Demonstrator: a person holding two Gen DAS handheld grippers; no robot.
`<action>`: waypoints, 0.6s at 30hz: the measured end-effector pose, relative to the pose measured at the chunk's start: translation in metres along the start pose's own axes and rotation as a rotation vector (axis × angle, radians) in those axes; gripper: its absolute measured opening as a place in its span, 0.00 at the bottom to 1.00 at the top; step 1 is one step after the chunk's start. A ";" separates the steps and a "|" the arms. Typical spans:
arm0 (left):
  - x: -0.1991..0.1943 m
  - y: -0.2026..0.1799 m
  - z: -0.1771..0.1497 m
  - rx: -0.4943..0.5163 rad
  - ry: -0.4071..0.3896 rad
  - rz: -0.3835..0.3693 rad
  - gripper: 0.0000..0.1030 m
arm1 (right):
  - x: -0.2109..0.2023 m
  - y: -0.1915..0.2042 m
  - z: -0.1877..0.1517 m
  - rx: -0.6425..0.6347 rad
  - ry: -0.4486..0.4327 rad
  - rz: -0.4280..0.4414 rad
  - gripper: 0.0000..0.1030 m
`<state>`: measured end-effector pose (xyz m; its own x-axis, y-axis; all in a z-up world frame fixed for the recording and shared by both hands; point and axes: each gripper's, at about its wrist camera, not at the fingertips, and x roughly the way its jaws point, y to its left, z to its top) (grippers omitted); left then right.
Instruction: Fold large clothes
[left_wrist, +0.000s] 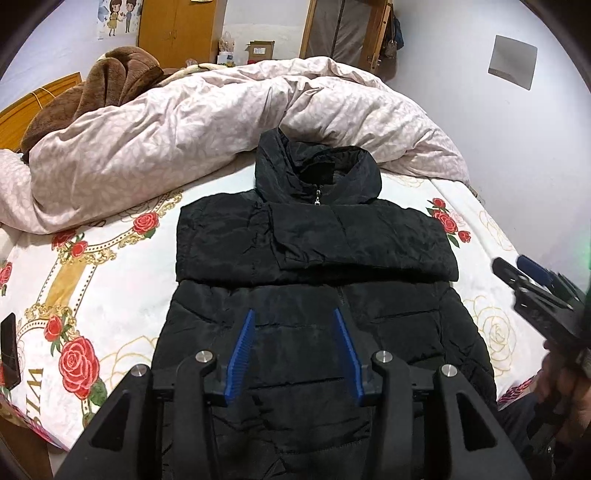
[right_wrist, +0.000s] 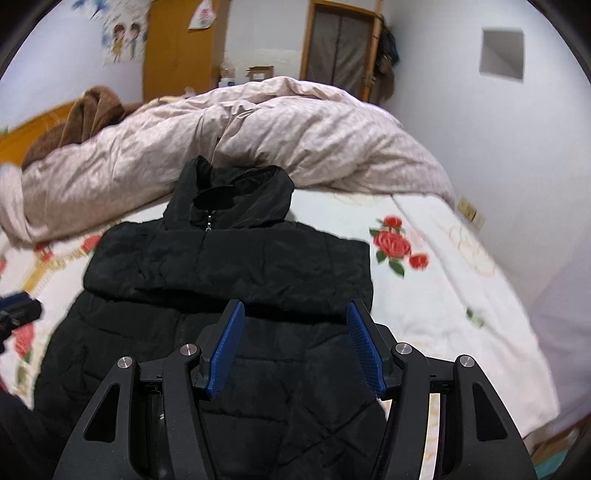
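Rose-patterned white bed sheet carries a black padded hooded jacket, sleeves folded across. Left gripper and right gripper hover above, jaws apart, holding nothing.

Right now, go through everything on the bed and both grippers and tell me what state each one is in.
black jacket: flat on the bed, zipped, sleeves folded across the chest
hood: lying flat above the collar
pink duvet: bunched behind the jacket
brown blanket: heaped at the headboard
phone: lying on the sheet
left gripper: open, empty
right gripper: open, empty
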<state>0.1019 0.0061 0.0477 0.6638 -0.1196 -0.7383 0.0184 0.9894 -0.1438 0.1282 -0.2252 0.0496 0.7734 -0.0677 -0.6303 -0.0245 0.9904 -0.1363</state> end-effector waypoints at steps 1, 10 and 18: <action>-0.001 0.000 0.002 0.002 -0.001 0.002 0.45 | 0.002 0.005 0.004 -0.019 -0.001 -0.009 0.57; -0.019 0.004 0.026 0.008 -0.042 -0.012 0.46 | -0.013 0.016 0.050 -0.055 -0.063 0.025 0.57; -0.024 0.006 0.069 0.019 -0.085 -0.043 0.53 | -0.022 0.002 0.089 -0.003 -0.068 0.200 0.57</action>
<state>0.1379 0.0209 0.1101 0.7230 -0.1553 -0.6731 0.0620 0.9851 -0.1606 0.1670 -0.2106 0.1310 0.7941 0.1389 -0.5917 -0.1838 0.9828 -0.0159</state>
